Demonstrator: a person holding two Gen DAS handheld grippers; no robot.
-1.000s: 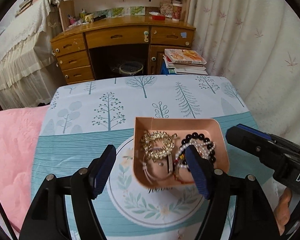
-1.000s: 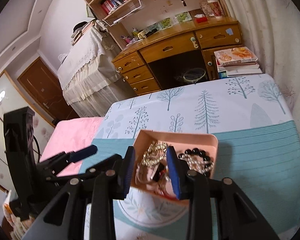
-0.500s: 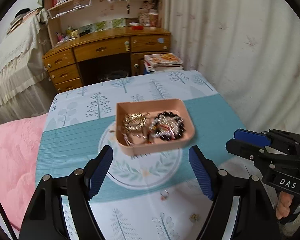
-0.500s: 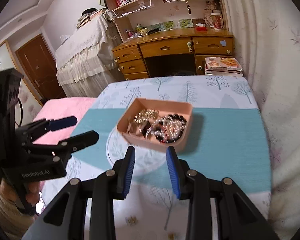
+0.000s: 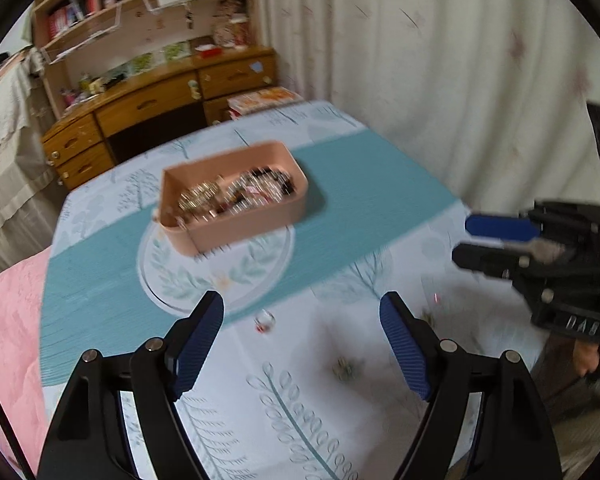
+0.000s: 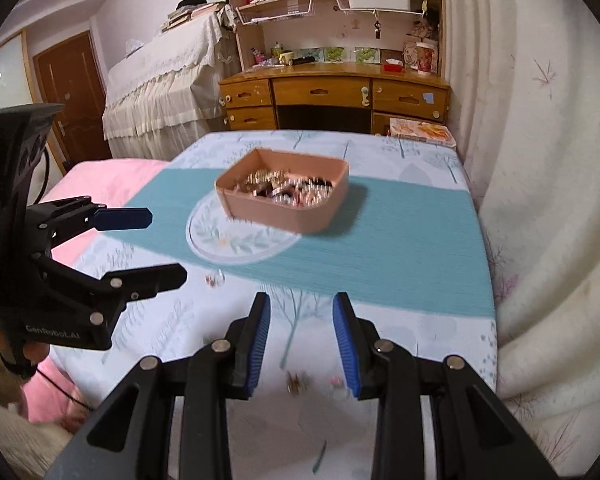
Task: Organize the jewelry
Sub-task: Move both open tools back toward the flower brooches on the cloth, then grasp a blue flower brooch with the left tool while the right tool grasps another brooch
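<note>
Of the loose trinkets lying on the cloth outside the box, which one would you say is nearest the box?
The ring, lying alone at the teal stripe's near edge. The gold piece and the tiny pink one lie farther back, by the right gripper.

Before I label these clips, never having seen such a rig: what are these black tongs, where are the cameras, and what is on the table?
A person holds two hand-operated tongs, each carrying a fisheye camera that looks along its fingers. The left tongs and right tongs are both open and hold nothing. On the tree-patterned tablecloth sits a pink rectangular plastic tray full of jewelry. A few small loose pieces lie nearer, such as a small ring and a blurred gold piece.
</note>
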